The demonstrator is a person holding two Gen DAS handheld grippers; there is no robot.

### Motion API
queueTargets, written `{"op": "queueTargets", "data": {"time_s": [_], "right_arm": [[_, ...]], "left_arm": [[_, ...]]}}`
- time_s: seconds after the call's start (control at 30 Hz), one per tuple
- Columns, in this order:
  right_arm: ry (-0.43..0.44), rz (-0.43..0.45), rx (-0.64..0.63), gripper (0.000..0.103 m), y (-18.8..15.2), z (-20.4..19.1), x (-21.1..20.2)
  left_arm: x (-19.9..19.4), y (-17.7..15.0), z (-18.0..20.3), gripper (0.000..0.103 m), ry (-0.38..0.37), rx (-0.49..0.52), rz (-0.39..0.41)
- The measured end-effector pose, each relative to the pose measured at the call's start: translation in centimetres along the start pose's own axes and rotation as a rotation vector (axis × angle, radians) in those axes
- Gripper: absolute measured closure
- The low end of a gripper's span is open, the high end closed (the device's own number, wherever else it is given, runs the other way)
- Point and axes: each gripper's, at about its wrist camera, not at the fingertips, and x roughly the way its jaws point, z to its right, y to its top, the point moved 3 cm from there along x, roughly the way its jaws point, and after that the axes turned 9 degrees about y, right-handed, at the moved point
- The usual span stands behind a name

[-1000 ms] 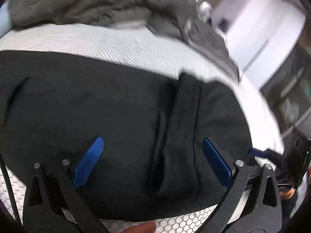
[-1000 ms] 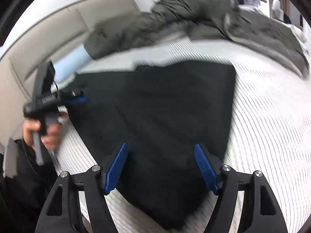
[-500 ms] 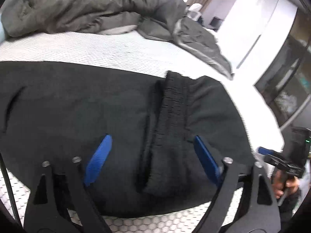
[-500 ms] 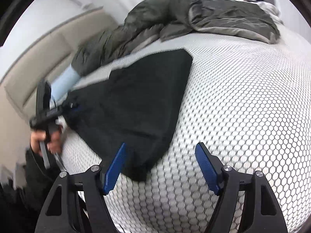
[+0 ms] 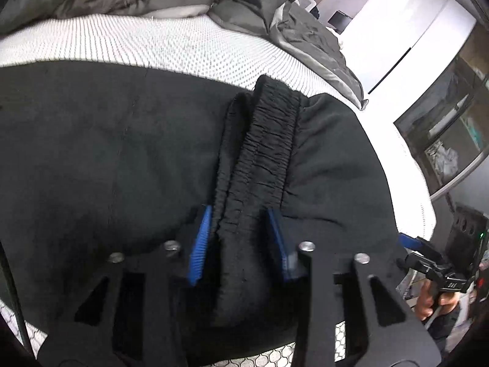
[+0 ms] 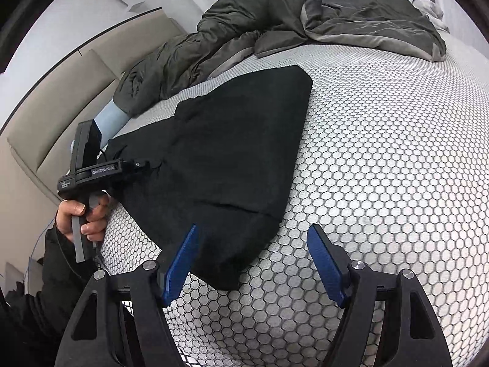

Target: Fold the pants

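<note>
Black pants (image 6: 232,159) lie folded flat on a bed with a white honeycomb-mesh cover. In the left wrist view the ribbed elastic waistband (image 5: 266,150) runs up the middle of the pants (image 5: 107,159). My left gripper (image 5: 241,238) is shut on the waistband's near end, its blue pads pressing both sides. It also shows in the right wrist view (image 6: 143,165) at the pants' left edge. My right gripper (image 6: 253,260) is open and empty, hovering over the pants' near corner and the mesh; it shows in the left wrist view (image 5: 428,260) at the far right.
A rumpled grey-green duvet (image 6: 275,27) lies across the far side of the bed (image 6: 382,168). A pale blue pillow (image 6: 108,119) and a beige padded headboard (image 6: 61,98) are at the left. A window and white walls (image 5: 412,36) stand beyond the bed.
My left gripper moved in and closed on the waistband's near end. My right gripper drew back slightly toward the pants' near corner and stayed open.
</note>
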Motion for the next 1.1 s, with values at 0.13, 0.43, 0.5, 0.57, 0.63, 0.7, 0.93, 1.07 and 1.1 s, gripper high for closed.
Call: {"op": "queueTargets", "data": {"time_s": [0.13, 0.43, 0.5, 0.57, 0.63, 0.7, 0.93, 1.07, 1.1], "right_arm": [[-0.002, -0.005, -0.014, 0.029, 0.2, -0.4, 0.7], [0.015, 0.019, -0.004, 0.029, 1.4, -0.4, 1.6], [0.015, 0.022, -0.002, 0.029, 1.7, -0.5, 1.9], [0.014, 0.023, 0.000, 0.029, 2.0, -0.6, 2.2], [0.016, 0.015, 0.000, 0.029, 2.1, -0.7, 2.5], [0.012, 0.002, -0.007, 0.029, 2.1, -0.9, 2.7], [0.103, -0.034, 0.026, 0.029, 1.1, -0.8, 2.2], [0.186, -0.042, 0.046, 0.031, 0.6, -1.2, 2.5], [0.199, -0.046, 0.063, 0.034, 0.7, -1.2, 2.8]], "left_arm": [[-2.2, 0.1, 0.9, 0.092, 0.003, 0.043, 0.106], [-6.8, 1.4, 1.2, 0.098, 0.014, 0.010, 0.270], [-8.4, 1.7, -0.4, 0.098, 0.019, -0.020, 0.305], [-8.9, 2.1, -3.1, 0.098, 0.036, -0.084, 0.304], [-7.2, 2.1, -5.5, 0.093, 0.112, -0.140, 0.220], [-5.1, 1.6, -6.7, 0.093, 0.197, -0.172, 0.124], [-9.0, 1.7, -4.9, 0.017, 0.151, -0.216, 0.318], [-8.1, 1.2, -0.7, 0.017, 0.003, -0.125, 0.274], [-7.2, 0.8, 0.9, 0.017, -0.033, -0.090, 0.238]]}}
